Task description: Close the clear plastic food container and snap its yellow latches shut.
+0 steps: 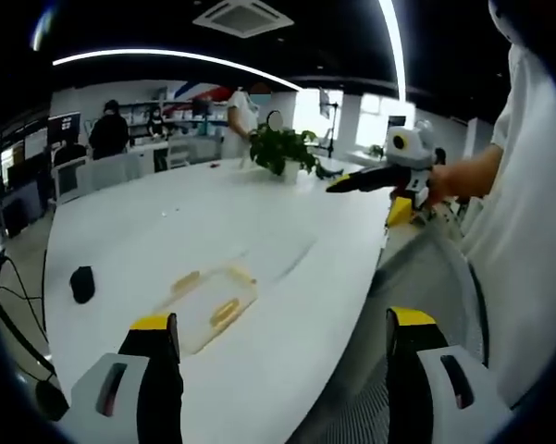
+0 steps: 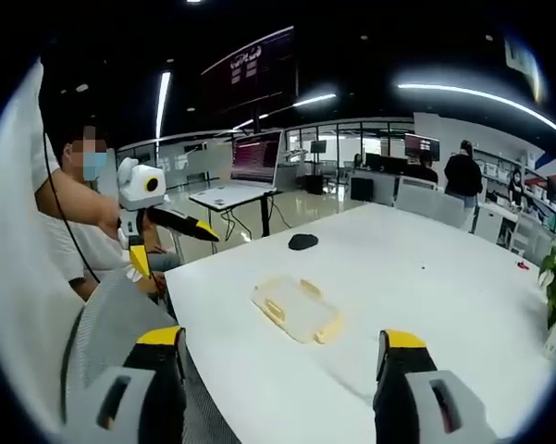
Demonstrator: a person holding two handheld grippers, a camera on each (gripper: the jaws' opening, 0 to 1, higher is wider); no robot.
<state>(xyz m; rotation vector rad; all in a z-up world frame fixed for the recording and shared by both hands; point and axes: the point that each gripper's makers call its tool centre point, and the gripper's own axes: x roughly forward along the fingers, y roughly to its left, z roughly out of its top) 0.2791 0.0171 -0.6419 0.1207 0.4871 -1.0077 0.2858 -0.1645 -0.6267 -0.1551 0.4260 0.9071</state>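
The clear plastic container (image 1: 208, 302) lies flat on the white table (image 1: 287, 231), with yellow latches (image 1: 225, 312) along its edges. I cannot tell whether the latches are snapped. My left gripper (image 1: 283, 319) is open and hovers above the table's near edge, well short of the container. In the right gripper view the container (image 2: 296, 308) sits ahead of my open right gripper (image 2: 282, 338), which holds nothing. Each gripper shows from the side in the other's view: the right one (image 1: 365, 196) and the left one (image 2: 176, 250), both held up off the table by the person's hands.
A small black object (image 1: 81, 283) lies on the table left of the container. A potted plant (image 1: 282, 150) stands at the far end. A grey mesh chair (image 1: 421, 268) is at the table's near edge beside the person. People stand by desks in the background.
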